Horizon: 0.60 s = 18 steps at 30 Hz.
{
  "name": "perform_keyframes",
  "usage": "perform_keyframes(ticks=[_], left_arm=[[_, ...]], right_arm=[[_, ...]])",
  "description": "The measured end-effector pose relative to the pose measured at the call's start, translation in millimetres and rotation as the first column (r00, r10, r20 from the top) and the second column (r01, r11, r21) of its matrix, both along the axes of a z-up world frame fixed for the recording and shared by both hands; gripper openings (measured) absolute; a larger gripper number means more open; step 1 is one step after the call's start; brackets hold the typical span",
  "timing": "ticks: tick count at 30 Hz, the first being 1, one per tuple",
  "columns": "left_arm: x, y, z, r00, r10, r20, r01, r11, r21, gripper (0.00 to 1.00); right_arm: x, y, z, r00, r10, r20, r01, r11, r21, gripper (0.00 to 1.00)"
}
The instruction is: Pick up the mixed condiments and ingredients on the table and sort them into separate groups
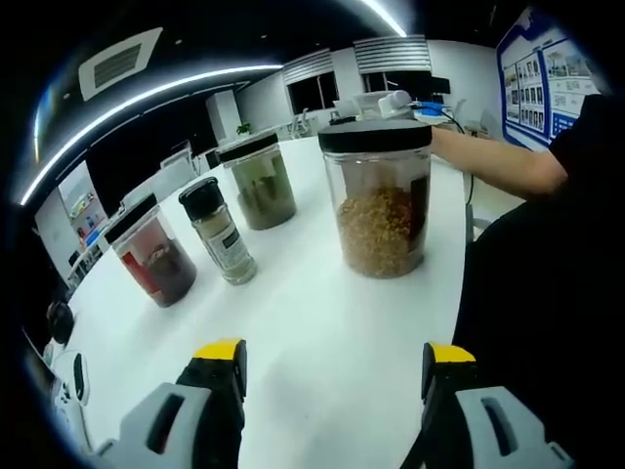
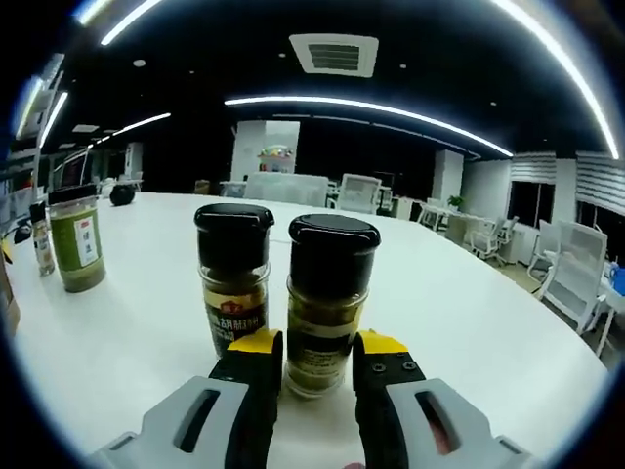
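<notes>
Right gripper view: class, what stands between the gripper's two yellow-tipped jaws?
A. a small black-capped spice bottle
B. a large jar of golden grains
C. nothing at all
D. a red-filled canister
A: the right gripper has its jaws on either side of a small black-capped spice bottle, with a second similar bottle standing just to its left on the white table.
</notes>
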<state>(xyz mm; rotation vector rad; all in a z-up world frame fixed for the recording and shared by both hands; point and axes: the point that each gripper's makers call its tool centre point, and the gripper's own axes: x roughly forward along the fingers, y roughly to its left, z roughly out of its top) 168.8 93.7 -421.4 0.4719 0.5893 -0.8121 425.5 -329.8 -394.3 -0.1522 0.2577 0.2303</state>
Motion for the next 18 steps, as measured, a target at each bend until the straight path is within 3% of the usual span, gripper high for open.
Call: perform_keyframes(ticks=[6, 18], left_arm=[[-0.5, 0, -3.1, 1.0, 0.001, -0.008, 0.0, 1.0, 0.007, 0.73], [-3.6, -7, 1.3, 1.0, -0.022, -0.007, 0.022, 1.0, -0.011, 0.72]], right_arm=[[-6, 1, -0.6, 1.0, 0.014, -0.017, -0.013, 0.998, 0.055, 0.3], [-25, 1, -5.1, 0.997, 0.031, -0.073, -0.029, 0.999, 0.026, 0.32]])
